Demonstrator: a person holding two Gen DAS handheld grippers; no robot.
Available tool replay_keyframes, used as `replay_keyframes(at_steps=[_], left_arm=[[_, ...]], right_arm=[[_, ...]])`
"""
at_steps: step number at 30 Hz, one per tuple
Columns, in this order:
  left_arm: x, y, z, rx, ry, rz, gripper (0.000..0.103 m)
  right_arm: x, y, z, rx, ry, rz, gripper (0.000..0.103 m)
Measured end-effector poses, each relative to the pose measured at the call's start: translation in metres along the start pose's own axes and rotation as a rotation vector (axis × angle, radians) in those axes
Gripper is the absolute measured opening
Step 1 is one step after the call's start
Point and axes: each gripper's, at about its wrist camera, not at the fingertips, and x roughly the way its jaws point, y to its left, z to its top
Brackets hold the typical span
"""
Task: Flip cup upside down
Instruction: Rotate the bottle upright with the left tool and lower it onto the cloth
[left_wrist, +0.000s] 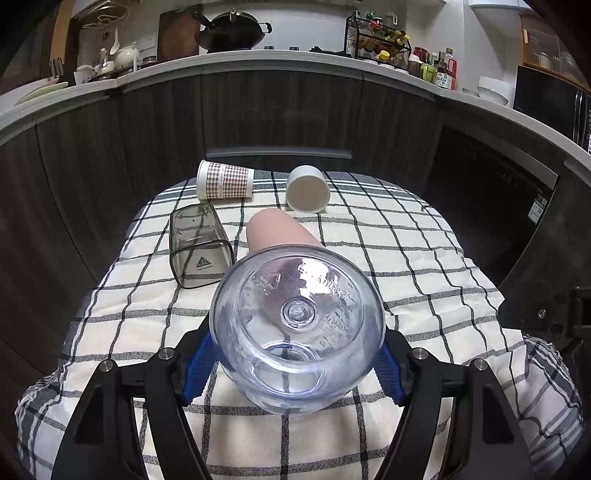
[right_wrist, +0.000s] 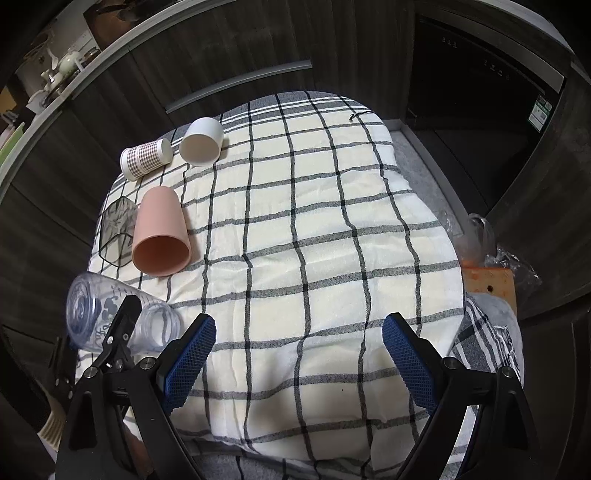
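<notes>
Five drinking vessels sit on the checked black-and-cream cloth (right_wrist: 314, 206) covering the table, all gathered toward its left edge. Farthest left in the right wrist view, the clear round plastic bottle-shaped cup (left_wrist: 297, 328) is tipped on its side near the front-left corner, its embossed base facing the left camera and its narrow open mouth pointing toward the middle of the cloth; the left gripper (left_wrist: 295, 363) has closed its blue-padded fingers (left_wrist: 197, 373) on the cup's two flanks. Behind it, a smoky grey square-sided transparent tumbler (left_wrist: 197, 247) lies on its side at the left edge, touching or just beside a matte pink tapered plastic cup (right_wrist: 160, 234), also lying down with its open mouth toward the front. Farther back, near the far-left corner, a white paper cup with a brown houndstooth band (right_wrist: 146, 158) lies on its side, and just to its right a plain white cup (right_wrist: 202, 142) lies tilted. The right gripper (right_wrist: 299, 354) hovers over bare cloth near the front edge, its jaws spread wide and holding nothing.
</notes>
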Motion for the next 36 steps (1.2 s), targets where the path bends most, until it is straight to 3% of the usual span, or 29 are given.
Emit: replay_keyframes(at_steps=[8,16,21,28,36], left_arm=[[-0.006,-0.001,-0.001,0.004,-0.005,0.015,0.087],[-0.019,-0.002,0.005,0.013,-0.025,0.036,0.092],[-0.04,0.004,0.013,0.0,-0.045,0.054,0.103],[-0.066,0.016,0.027,-0.036,-0.022,0.098,0.103],[-0.088,0.025,0.035,-0.061,-0.01,0.12,0.103]], right_arm=[[0.0,0.0,0.0,0.0,-0.001,0.002,0.092],[-0.008,0.0,0.0,-0.001,-0.024,0.003,0.092],[-0.029,0.009,0.002,-0.041,-0.118,-0.01,0.092],[-0.057,0.023,0.001,-0.089,-0.273,-0.035,0.092],[-0.07,0.035,-0.005,-0.114,-0.351,-0.026,0.092]])
